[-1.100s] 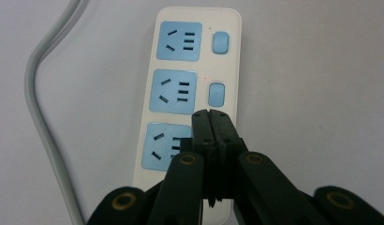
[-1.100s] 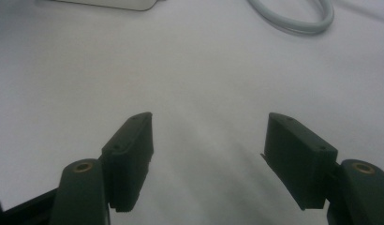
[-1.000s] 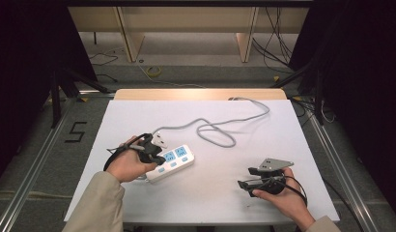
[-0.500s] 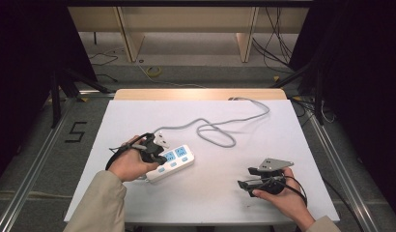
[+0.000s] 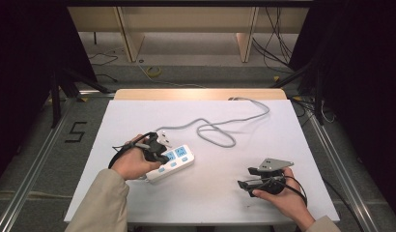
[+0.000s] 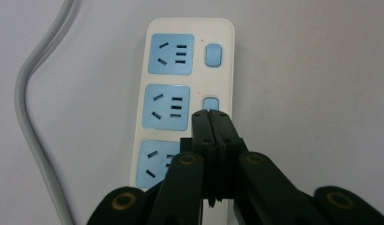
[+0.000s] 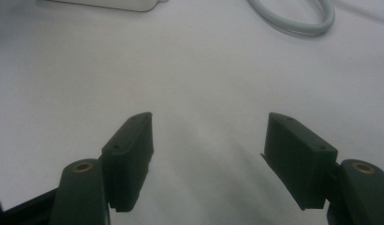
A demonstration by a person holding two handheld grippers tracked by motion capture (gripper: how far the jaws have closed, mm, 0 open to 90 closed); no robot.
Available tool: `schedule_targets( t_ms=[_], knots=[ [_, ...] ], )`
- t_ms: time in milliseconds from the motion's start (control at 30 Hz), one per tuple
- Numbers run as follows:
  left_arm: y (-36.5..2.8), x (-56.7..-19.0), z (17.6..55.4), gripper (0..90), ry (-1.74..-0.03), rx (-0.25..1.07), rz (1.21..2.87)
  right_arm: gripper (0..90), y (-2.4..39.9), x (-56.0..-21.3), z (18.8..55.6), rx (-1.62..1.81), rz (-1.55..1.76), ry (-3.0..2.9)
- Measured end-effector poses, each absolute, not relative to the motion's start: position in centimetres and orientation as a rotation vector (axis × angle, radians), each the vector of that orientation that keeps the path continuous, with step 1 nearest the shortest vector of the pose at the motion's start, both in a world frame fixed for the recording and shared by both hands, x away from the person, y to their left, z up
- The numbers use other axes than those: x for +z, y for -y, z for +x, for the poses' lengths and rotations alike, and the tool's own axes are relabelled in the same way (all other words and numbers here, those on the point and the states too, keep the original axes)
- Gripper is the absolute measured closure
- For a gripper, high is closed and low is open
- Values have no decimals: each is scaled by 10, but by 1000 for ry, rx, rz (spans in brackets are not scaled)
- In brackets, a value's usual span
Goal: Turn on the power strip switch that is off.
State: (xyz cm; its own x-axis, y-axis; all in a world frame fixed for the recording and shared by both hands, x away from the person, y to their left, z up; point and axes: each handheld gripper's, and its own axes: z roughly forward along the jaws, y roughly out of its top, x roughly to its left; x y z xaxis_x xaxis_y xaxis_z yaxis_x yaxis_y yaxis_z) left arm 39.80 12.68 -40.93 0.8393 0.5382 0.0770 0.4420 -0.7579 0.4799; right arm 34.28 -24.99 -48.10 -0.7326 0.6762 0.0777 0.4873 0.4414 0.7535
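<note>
A white power strip (image 5: 171, 163) (image 6: 185, 93) with three blue sockets and blue switches lies left of the table's middle. My left gripper (image 5: 160, 154) (image 6: 211, 115) is shut, jaws pressed together, its tips at the middle blue switch (image 6: 210, 104) of the strip. The strip's grey cable (image 5: 220, 130) (image 6: 33, 117) loops toward the table's far edge. My right gripper (image 5: 244, 178) (image 7: 209, 136) rests near the front right of the table, open, with bare white tabletop between its jaws. A loop of the grey cable (image 7: 293, 18) lies ahead of it.
The white table (image 5: 283, 145) stands on a grey floor with metal rails on both sides. Wooden furniture legs and loose cables lie beyond the far edge. A corner of the power strip (image 7: 110, 3) lies at the top of the right gripper view.
</note>
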Motion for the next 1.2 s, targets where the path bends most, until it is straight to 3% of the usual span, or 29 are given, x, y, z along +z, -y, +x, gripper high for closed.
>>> schedule_targets(
  t_ms=[1200],
  knots=[
    [-108, -407, 405, 897, -678, 274, 2598, 336, 250, -481, 343, 1169, 1004, -2463]
  ],
)
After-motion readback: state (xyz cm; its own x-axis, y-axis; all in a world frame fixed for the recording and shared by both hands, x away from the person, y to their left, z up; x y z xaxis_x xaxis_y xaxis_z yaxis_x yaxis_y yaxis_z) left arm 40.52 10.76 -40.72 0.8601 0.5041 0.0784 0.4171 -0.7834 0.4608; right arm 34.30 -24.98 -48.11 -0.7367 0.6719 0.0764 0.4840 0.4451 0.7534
